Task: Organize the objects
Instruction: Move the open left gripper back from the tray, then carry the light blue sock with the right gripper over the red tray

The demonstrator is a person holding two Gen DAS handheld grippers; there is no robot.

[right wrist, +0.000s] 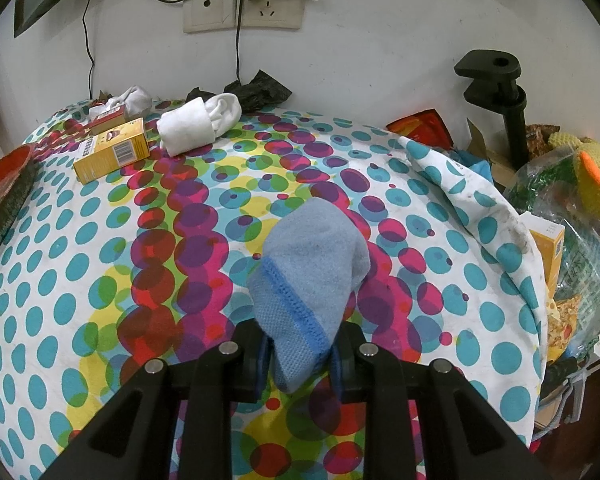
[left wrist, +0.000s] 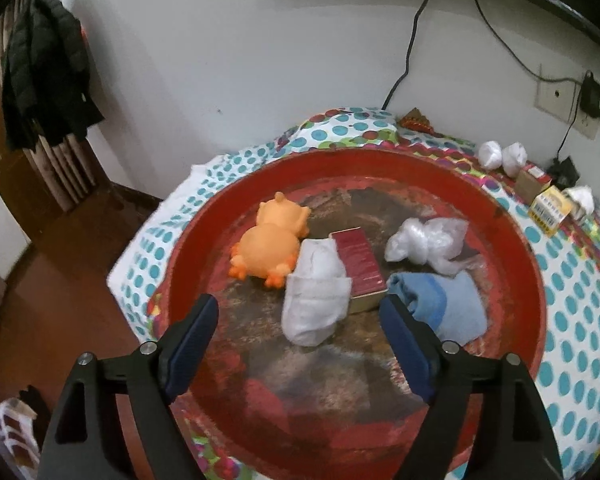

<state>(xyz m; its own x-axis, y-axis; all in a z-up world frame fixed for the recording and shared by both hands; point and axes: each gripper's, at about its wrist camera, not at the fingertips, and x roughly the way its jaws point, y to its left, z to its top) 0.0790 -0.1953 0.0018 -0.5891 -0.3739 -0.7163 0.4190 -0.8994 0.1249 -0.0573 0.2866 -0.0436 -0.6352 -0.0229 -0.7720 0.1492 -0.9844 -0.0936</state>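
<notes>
Round red basin (left wrist: 512, 216) on the dotted cloth holds an orange toy (left wrist: 270, 240) lying belly-down, a rolled white sock (left wrist: 314, 292), a dark red box (left wrist: 360, 268), crumpled clear plastic (left wrist: 424, 242) and a folded blue cloth (left wrist: 448, 304); a light-blue sock (right wrist: 308, 276) is clamped upright

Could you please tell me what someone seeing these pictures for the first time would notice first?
Probably the big red basin on the dotted cloth, holding an orange toy, a white sock, a red box, crumpled plastic and a blue sock, with the open left hand-held gripper above them. In the right wrist view, the right hand-held gripper pinches another light blue sock over the cloth.
</notes>
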